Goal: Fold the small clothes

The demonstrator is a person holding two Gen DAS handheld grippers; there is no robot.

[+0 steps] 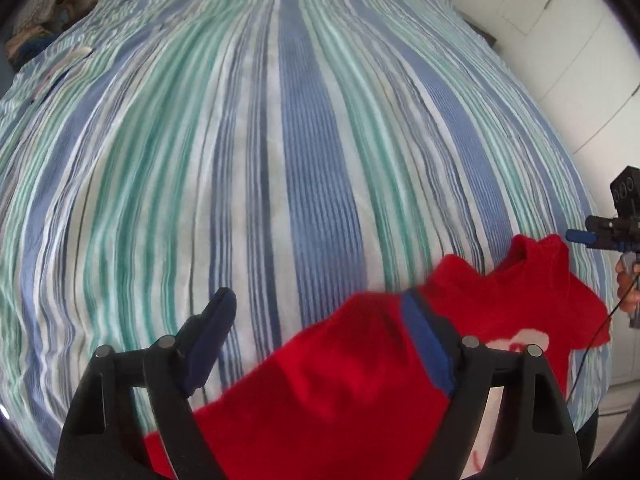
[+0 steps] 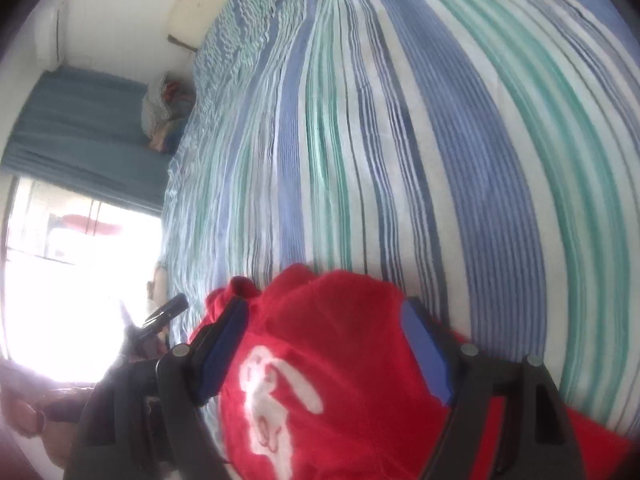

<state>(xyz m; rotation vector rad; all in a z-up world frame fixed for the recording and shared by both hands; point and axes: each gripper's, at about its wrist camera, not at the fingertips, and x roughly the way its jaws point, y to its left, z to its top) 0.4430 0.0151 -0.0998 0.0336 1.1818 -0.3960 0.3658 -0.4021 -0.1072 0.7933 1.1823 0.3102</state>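
From the left wrist camera, the left gripper (image 1: 320,336) points down over a bed covered in a striped sheet (image 1: 248,152) of blue, green and white. Its two blue-padded fingers (image 1: 210,344) stand wide apart. A red shirt (image 1: 340,380) lies on the sheet just below and ahead of this claw, spreading from between the fingers out to the right. The right-hand finger sits over the red cloth, but the pads do not pinch it; the left-hand finger is clear of it, over bare sheet. Far to the right of the claw, beyond the shirt's collar end, the right gripper (image 1: 588,237) shows at the frame edge, gripped by a hand (image 1: 628,284).

From the right wrist camera, the right gripper (image 2: 326,344) also has its fingers (image 2: 426,356) spread wide. The red shirt (image 2: 344,340), with a white print (image 2: 272,396) on it, fills the space between them and bulges ahead of the claw. The picture is blurred, so the cloth may brush the pads, yet nothing looks clamped. To the left of this claw are the other gripper's dark tip (image 2: 164,314), a bright window (image 2: 76,280) and a blue curtain (image 2: 88,128).
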